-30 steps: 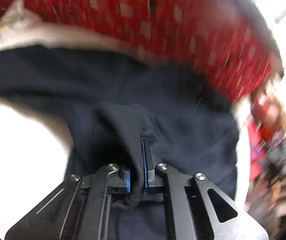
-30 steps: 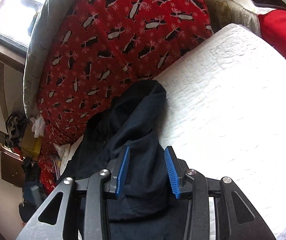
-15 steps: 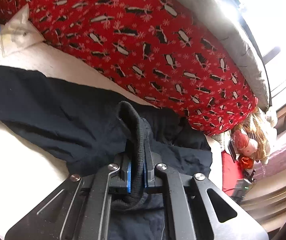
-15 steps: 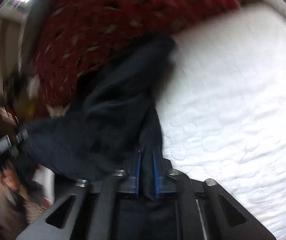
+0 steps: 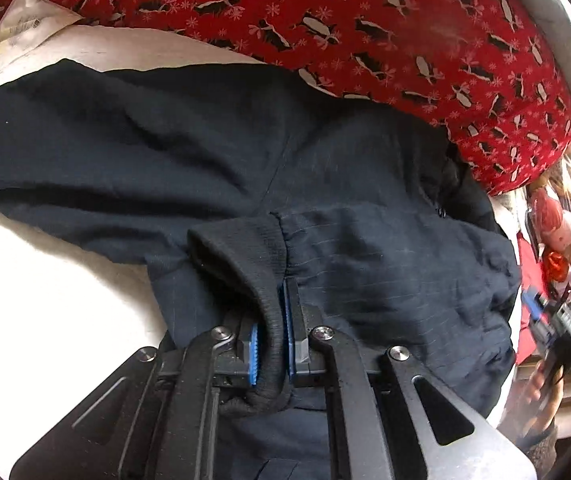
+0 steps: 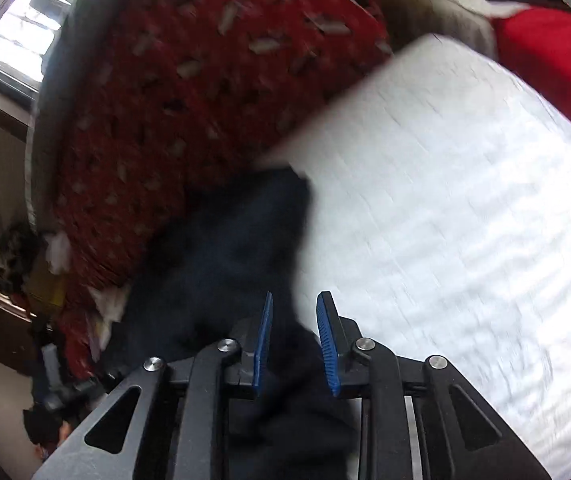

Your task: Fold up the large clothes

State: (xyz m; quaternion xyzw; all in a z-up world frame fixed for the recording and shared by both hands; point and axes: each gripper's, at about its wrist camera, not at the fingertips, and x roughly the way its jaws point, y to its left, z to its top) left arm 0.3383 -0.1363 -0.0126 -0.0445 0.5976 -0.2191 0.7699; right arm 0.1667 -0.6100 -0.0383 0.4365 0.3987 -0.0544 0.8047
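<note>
Dark navy garment (image 5: pixel 345 168), soft, wrinkled; ribbed cuff clamped in left gripper (image 5: pixel 271 332). Right gripper (image 6: pixel 293 344) parted, cloth between pads. Quilted white bedcover (image 6: pixel 465 220) beside.

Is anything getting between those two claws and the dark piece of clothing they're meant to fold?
Nothing visible does. The left gripper is already clamped on the dark garment at its ribbed cuff. The right gripper is open with the cloth lying between its fingers.

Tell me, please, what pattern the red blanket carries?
Black-and-white penguins with pale snowflakes on the red blanket, clearest in the left wrist view.
</note>
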